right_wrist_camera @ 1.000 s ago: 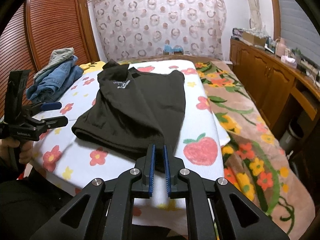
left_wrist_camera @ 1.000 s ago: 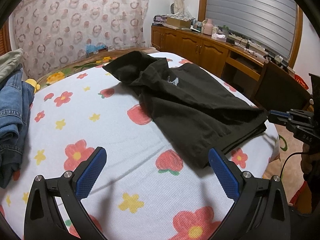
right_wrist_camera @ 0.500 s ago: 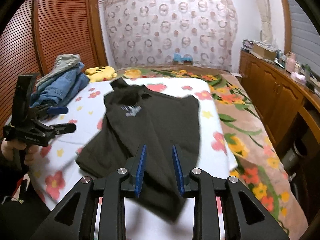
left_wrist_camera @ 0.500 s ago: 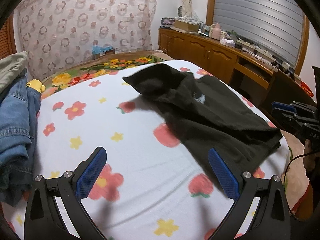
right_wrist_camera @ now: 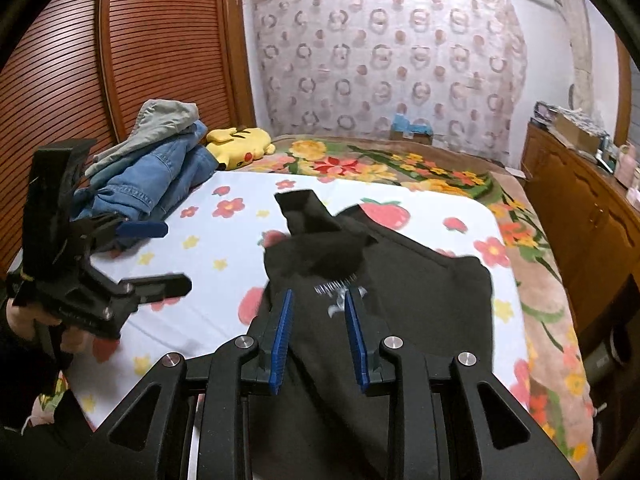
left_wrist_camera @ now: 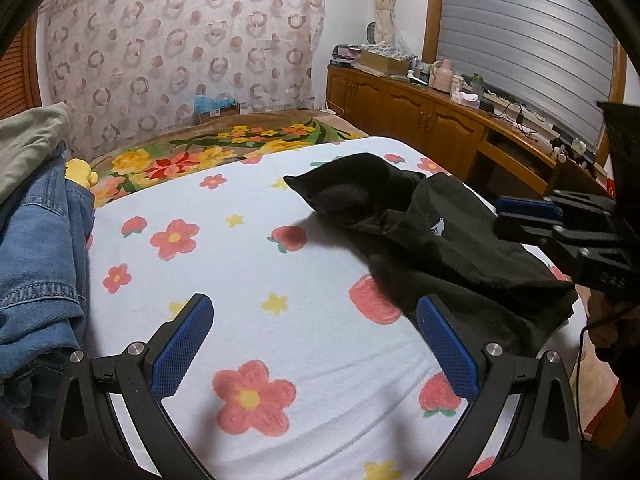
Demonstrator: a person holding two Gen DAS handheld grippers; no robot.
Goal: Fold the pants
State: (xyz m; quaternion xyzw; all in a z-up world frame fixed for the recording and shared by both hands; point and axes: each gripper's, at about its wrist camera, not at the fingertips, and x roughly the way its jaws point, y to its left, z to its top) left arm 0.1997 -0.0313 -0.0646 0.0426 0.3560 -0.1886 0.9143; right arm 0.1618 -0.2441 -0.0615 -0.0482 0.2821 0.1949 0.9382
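Black pants [left_wrist_camera: 440, 248] lie folded on the flowered bed sheet [left_wrist_camera: 240, 264], one end bunched up toward the far side. In the right wrist view the pants [right_wrist_camera: 400, 292] fill the middle, a white print showing on them. My right gripper [right_wrist_camera: 318, 294] hovers just over the print, jaws a little apart and nothing pinched between its blue pads. It also shows at the right edge of the left wrist view as the right gripper [left_wrist_camera: 500, 218]. My left gripper [left_wrist_camera: 313, 302] stands wide open over bare sheet, left of the pants; the same left gripper [right_wrist_camera: 176, 256] is held by a hand.
A pile of blue jeans [right_wrist_camera: 152, 176] with a pale garment on top lies at the bed's left side, beside a yellow plush toy [right_wrist_camera: 240, 144]. A floral blanket [right_wrist_camera: 380, 164] covers the far end. Wooden cabinets [left_wrist_camera: 420, 120] run along the right.
The right gripper's jaws went from almost shut to slightly apart, and it moved forward over the pants. The left gripper swung left, so the pants now sit to its right.
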